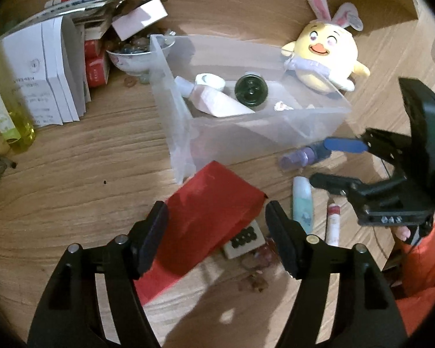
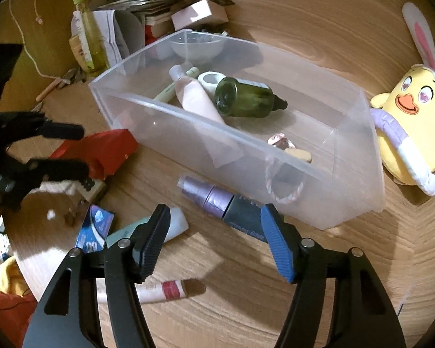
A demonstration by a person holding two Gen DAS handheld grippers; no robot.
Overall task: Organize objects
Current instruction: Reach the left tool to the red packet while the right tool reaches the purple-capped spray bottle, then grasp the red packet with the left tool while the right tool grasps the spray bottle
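The left gripper [image 1: 216, 232] hung with its black jaws spread apart over a flat red paper packet [image 1: 208, 203] lying on the wooden table [image 1: 72, 159]; the pads were not pressing on it and nothing was held. Just beyond the packet stood a clear plastic storage bin [image 1: 182, 121], holding a dark green glass bottle [image 1: 250, 92], a pale pink tube [image 1: 217, 101] and a small white roll [image 1: 210, 81]. A yellow plush chick with rabbit ears [image 1: 324, 55] leaned against the bin's far corner. To the right the right gripper [image 1: 330, 162] came in from the side, its blue pad close to a purple spray bottle with a dark body [image 1: 301, 156], with a pale blue tube [image 1: 303, 203] and a slim red-and-white tube [image 1: 333, 223] lying near. A stack of white booklets [image 1: 43, 75] and a bowl [image 1: 133, 58] sat at the far left.

From the right wrist, the right gripper [image 2: 216, 237] stood released, one black pad and one blue, the blue finger [image 2: 275, 243] overlapping the purple spray bottle [image 2: 217, 200], which lay on the table [image 2: 304, 290] just beside the bin's [image 2: 356, 174] near wall; whether the finger touched it I could not tell. The green bottle [image 2: 246, 98] lay on its side in the bin beside the pink tube [image 2: 197, 98]. The left gripper [image 2: 84, 150] hovered by the red packet [image 2: 107, 150], and the chick [image 2: 406, 121] lay beside the bin's right end.
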